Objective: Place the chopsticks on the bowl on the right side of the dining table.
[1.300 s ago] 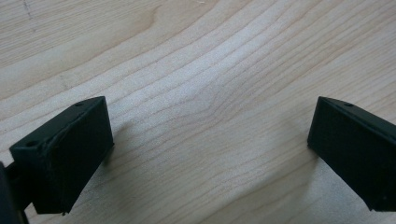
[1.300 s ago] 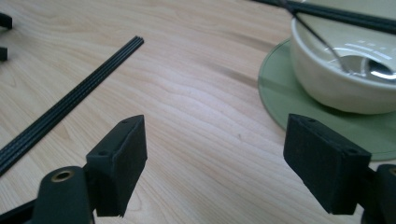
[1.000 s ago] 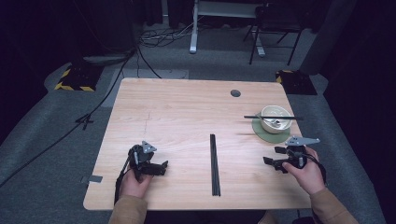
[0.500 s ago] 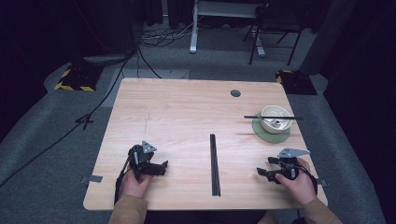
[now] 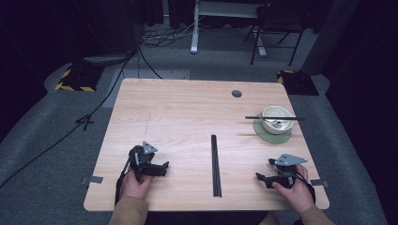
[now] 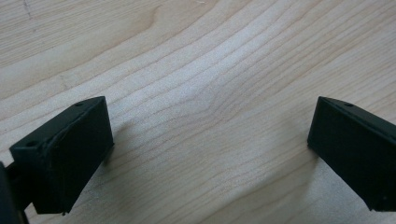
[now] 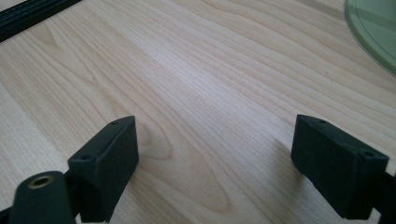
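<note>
Both grippers rest low on the desk [image 5: 187, 108], jaws spread wide and holding nothing.

The left gripper [image 5: 159, 168] sits near the front left, the right gripper [image 5: 264, 179] near the front right. Between them, apart from both, a pair of black chopsticks [image 5: 215, 164] lies lengthwise. Farther back on the right, a white bowl [image 5: 277, 119] stands on a green saucer [image 5: 263, 132], with another black chopstick [image 5: 274, 118] laid across its rim.

Wooden table [image 5: 187, 112] seen from above. Left gripper [image 5: 162, 168] rests near the front left edge, right gripper [image 5: 263, 178] near the front right. Black chopsticks [image 5: 215, 164] lie between them. White bowl [image 5: 277, 119] sits on green coaster [image 5: 263, 133], one black chopstick [image 5: 251, 117] across the bowl's rim.
</note>
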Action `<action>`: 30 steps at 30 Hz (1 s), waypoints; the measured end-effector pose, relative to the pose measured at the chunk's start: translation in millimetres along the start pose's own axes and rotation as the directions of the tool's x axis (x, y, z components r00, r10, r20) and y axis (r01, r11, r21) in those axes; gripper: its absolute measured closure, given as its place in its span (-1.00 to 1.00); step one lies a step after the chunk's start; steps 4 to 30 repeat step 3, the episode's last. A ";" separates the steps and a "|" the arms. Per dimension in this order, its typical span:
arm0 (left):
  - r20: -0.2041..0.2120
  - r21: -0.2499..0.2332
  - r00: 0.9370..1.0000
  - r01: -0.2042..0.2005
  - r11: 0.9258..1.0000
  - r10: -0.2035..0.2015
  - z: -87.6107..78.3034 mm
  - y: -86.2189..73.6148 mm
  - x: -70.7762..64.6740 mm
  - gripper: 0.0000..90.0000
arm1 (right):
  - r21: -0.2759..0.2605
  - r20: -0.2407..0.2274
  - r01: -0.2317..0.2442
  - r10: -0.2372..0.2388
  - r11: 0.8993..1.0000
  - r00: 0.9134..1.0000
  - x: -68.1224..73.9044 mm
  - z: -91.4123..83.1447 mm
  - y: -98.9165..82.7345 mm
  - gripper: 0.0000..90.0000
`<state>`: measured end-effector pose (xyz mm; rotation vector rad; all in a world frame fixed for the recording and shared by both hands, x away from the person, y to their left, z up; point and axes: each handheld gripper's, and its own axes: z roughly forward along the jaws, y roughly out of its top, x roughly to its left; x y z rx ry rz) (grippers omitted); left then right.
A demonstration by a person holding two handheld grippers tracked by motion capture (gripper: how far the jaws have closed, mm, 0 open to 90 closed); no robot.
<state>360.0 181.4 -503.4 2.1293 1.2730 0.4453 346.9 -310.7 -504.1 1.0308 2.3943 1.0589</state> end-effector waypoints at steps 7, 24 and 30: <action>0.000 0.000 1.000 0.000 1.000 0.000 0.0 0.0 0.0 -0.99 | -0.001 -0.001 -0.001 0.001 1.000 1.000 0.0 0.1 0.0 -0.67; 0.000 0.000 1.000 0.000 1.000 0.000 0.0 0.0 0.0 -0.99 | -0.001 -0.001 -0.001 0.001 1.000 1.000 0.0 0.1 0.0 -0.67; 0.000 0.000 1.000 0.000 1.000 0.000 0.0 0.0 0.0 -0.99 | -0.001 -0.001 -0.001 0.001 1.000 1.000 0.0 0.1 0.0 -0.67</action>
